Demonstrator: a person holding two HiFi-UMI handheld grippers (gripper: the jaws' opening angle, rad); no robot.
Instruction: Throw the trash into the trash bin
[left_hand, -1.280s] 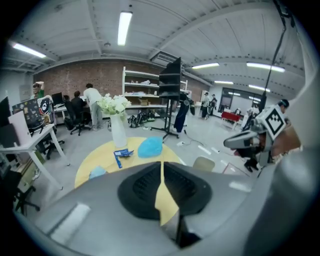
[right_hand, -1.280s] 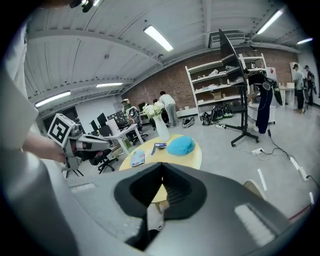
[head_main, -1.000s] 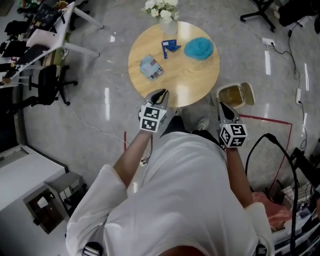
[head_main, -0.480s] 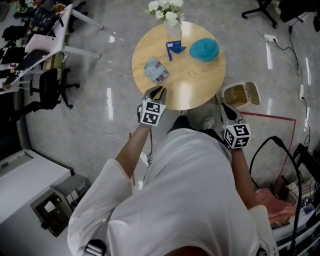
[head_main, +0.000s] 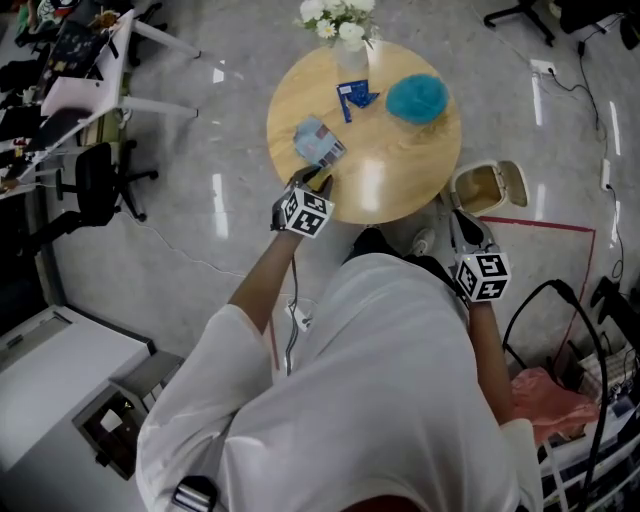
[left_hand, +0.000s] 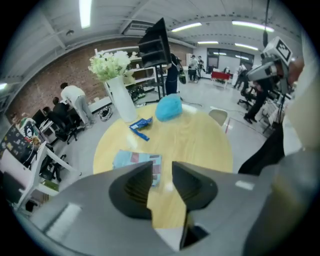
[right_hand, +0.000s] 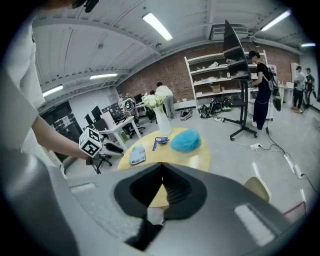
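Note:
On the round wooden table (head_main: 400, 170) lie a flat light-blue packet (head_main: 320, 141), a small blue wrapper (head_main: 352, 97) and a teal fluffy bundle (head_main: 416, 98). My left gripper (head_main: 312, 180) hangs over the table's near edge, just short of the packet (left_hand: 137, 162). Its jaws have just been opening and stand parted with nothing between them. My right gripper (head_main: 462, 228) is held off the table's right side, beside the open beige trash bin (head_main: 487, 187). Its jaws meet at the tips and hold nothing.
A white vase of flowers (head_main: 345, 40) stands at the table's far edge. Office chairs and desks (head_main: 90, 120) fill the left side. Cables and a red tape line (head_main: 540, 225) cross the floor at the right, with a pink bag (head_main: 545, 395) behind me.
My left gripper has gone forward and down to the table's near edge by the light-blue packet, and its jaws have parted. The right gripper has hardly shifted.

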